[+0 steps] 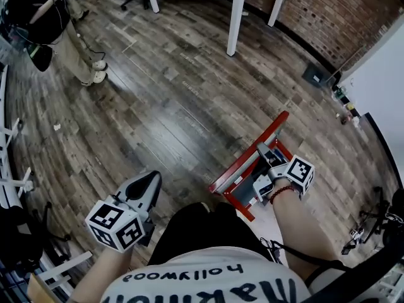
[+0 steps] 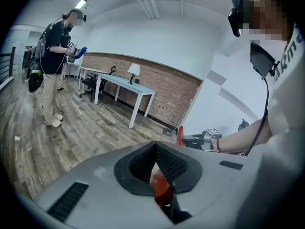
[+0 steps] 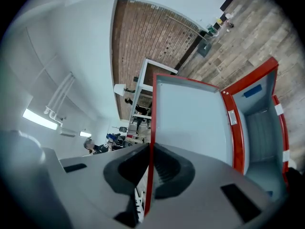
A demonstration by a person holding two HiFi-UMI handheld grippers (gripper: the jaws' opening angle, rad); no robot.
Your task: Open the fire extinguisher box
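The red fire extinguisher box (image 1: 245, 208) stands on the wood floor in front of me, and its door (image 1: 249, 156) is swung out. My right gripper (image 1: 265, 151) is shut on the door's thin red free edge. In the right gripper view that edge runs straight between the pads of the right gripper (image 3: 150, 161). There the door's grey inner panel (image 3: 190, 123) and the open grey box interior (image 3: 259, 128) lie beyond. My left gripper (image 1: 145, 185) hangs low at the left, away from the box. In its own view the left gripper (image 2: 155, 163) is shut with nothing held.
A white table (image 1: 237, 17) stands at the far middle, in front of a brick wall (image 1: 328, 11). Another person (image 1: 57, 24) stands at the far left. White frames (image 1: 12, 182) line the left edge, and cables (image 1: 372, 219) lie on the floor at the right.
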